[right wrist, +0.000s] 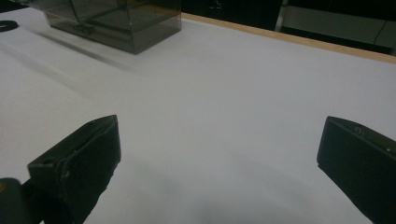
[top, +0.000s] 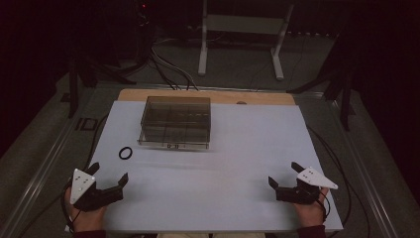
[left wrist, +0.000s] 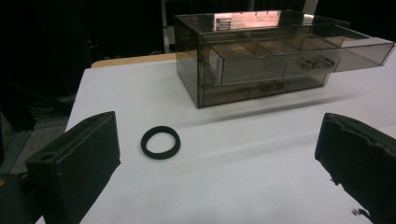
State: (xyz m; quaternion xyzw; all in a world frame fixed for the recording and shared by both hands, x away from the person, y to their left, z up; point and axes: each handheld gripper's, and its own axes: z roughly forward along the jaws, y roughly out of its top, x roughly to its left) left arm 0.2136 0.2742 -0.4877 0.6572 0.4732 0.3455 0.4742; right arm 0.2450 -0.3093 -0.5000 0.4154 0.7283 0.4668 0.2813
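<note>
left gripper [top: 108, 172] sits at the near left corner of the white table [top: 237, 198], held in the person's left hand [top: 86, 215], jaws spread wide with nothing between them. black ring [top: 126, 152] lies flat on the table just ahead of that gripper and slightly to its right, apart from both jaws, not touched. in the left gripper view the ring [left wrist: 160, 142] sits ahead of the jaws, nearer the left jaw than the right, with bare table all around it. behind the ring, toward the far edge, stands the smoky clear drawer box [top: 176, 121]; the left gripper view shows its top drawer [left wrist: 299, 53] pulled out to the right, small items inside too blurred to identify. ring lies near the box's front left corner but clear of it. right gripper [top: 284, 175] sits at the near right corner in the right hand [top: 309, 210], jaws also wide apart and empty, well away from the ring and box, bare table ahead of it in its own view.
</note>
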